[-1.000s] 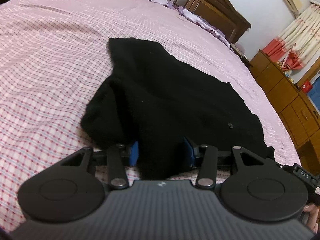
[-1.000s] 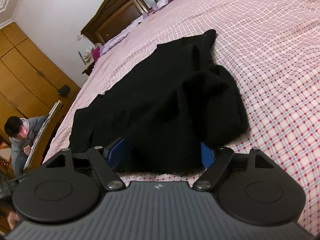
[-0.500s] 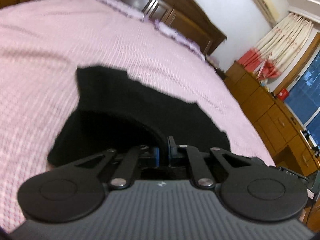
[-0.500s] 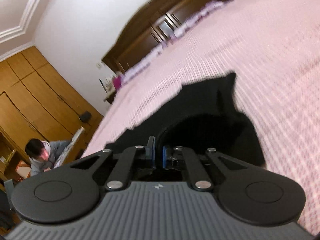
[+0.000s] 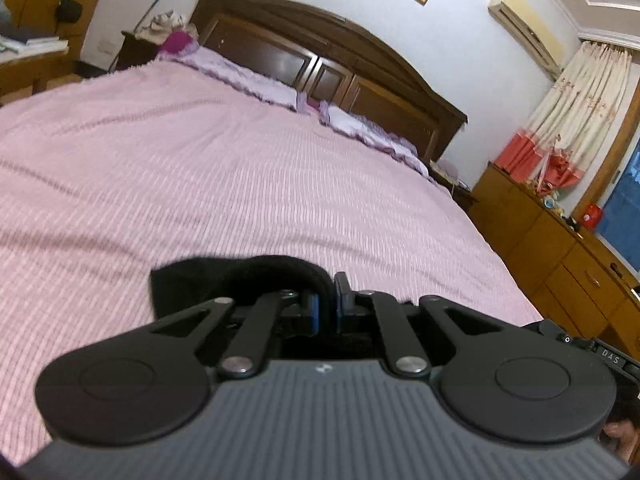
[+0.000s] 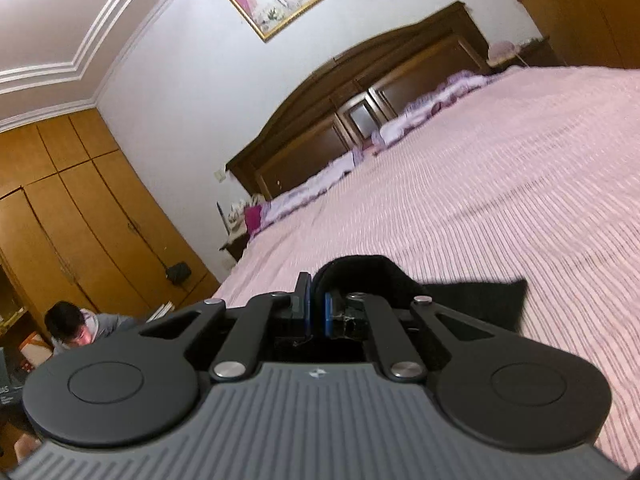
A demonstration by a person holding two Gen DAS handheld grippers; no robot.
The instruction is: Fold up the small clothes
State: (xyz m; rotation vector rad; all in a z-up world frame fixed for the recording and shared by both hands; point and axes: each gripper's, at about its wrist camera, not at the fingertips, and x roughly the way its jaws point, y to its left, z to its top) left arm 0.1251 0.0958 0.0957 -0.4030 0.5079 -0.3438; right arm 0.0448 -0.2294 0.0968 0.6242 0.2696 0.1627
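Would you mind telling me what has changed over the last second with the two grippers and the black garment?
Both grippers went from open around the near edge to shut on it: left gripper, right gripper. They then lifted the black garment, so only a raised fold shows in each view instead of the whole piece spread flat. The pink bedspread is unchanged.
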